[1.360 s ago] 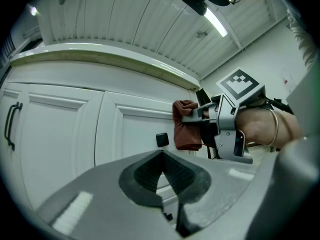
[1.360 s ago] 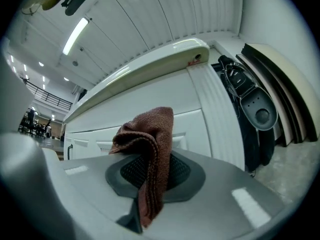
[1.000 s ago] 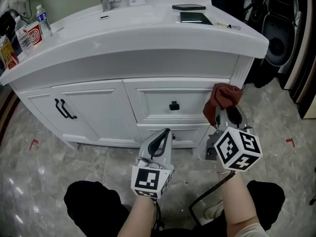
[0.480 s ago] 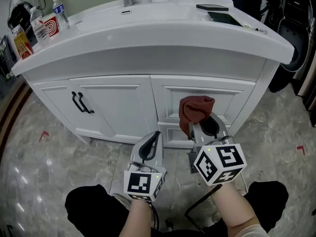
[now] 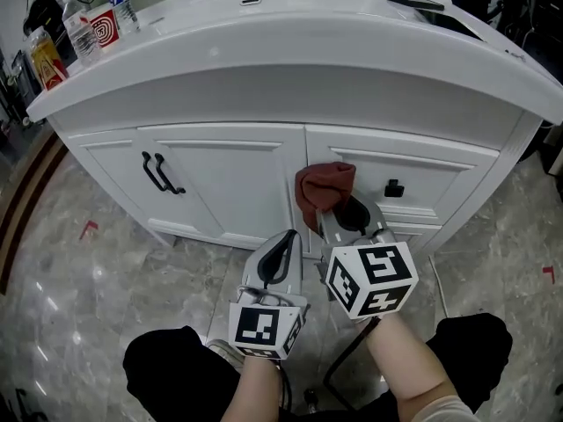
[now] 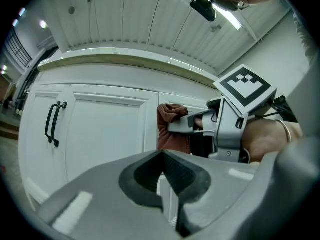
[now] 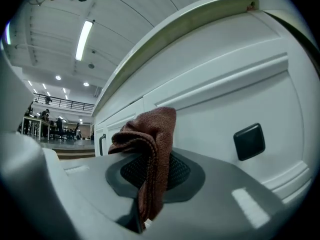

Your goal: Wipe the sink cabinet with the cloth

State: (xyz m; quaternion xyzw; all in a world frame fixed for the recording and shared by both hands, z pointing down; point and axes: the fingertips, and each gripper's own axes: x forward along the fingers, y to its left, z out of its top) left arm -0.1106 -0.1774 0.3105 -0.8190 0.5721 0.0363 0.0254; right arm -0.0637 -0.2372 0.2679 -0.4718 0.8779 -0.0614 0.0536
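Grips the rust-brown cloth (image 5: 324,185) in the right gripper (image 5: 341,211), jaws clamped on its fold, bunched against the sink cabinet (image 5: 229,170) front, at 9 o'clock of the black drawer knob (image 5: 393,187). Holds the left gripper (image 5: 288,236) at 7 o'clock of the cloth, jaws together, nothing between, apart from the cabinet
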